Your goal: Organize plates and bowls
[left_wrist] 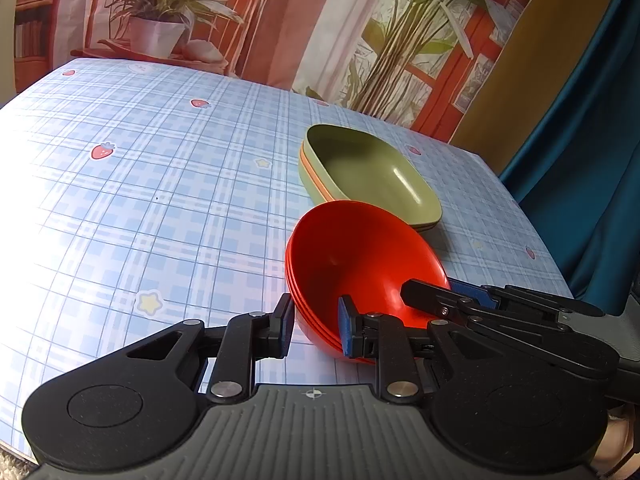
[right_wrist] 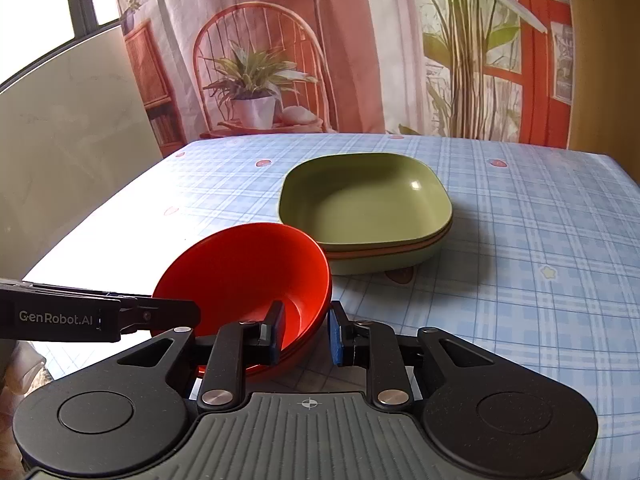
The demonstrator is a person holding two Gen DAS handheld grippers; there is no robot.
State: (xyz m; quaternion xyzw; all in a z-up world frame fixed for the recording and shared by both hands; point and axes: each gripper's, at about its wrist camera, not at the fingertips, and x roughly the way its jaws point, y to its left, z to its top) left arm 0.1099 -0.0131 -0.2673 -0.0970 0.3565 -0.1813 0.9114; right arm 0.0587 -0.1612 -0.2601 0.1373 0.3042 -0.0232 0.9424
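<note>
Left wrist view: the left gripper is clamped on the near rim of the red bowls, a nested stack resting tilted on the checked tablecloth, just before the stacked green plates. The right gripper enters from the right, gripping the opposite rim.

Right wrist view: the right gripper is closed on the bowls' right rim, one pad inside, one outside. Judgement: lift both sides evenly, keeping the stack level, and clear the plates before setting down.
</note>
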